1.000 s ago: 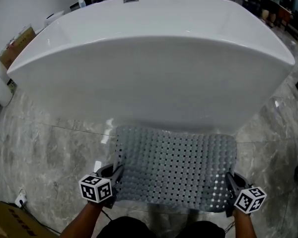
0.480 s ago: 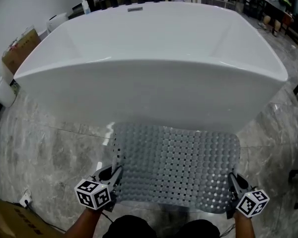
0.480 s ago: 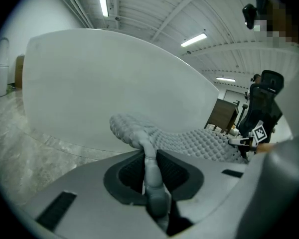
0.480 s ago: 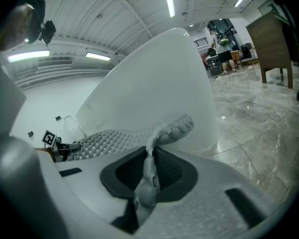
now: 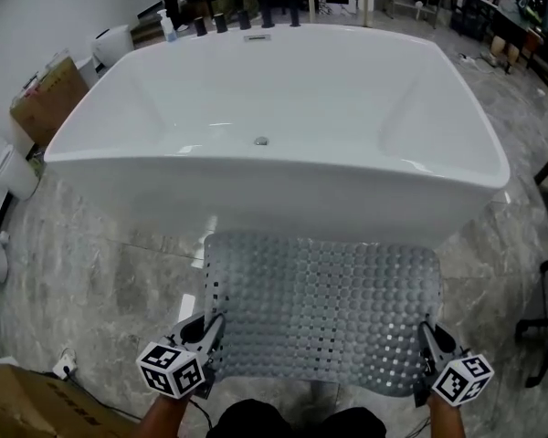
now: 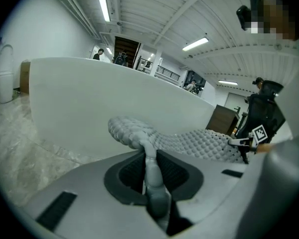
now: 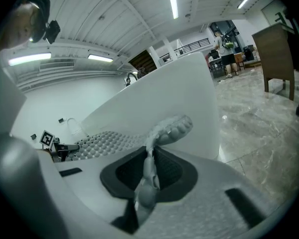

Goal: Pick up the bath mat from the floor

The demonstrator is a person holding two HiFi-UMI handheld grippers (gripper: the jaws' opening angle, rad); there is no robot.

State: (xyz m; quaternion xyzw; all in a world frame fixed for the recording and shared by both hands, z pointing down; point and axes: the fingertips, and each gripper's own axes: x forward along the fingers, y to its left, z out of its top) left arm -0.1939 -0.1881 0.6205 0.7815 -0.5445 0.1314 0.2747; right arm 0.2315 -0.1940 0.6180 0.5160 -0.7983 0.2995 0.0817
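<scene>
Left claw (image 5: pixel 214 332) pinching bath mat (image 5: pixel 324 310) at one near corner, right claw (image 5: pixel 428 341) pinching the other, mat stretched between

No readable text, brand, number or sign in any view. Only print-like marks: black-and-white square code patterns on marker cube (image 5: pixel 172 370) behind jaws of left gripper (image 5: pixel 216 323), and same on cube (image 5: pixel 462 379) behind jaws of right gripper (image 5: pixel 427 333). Patterns only, no letters or digits.
</scene>
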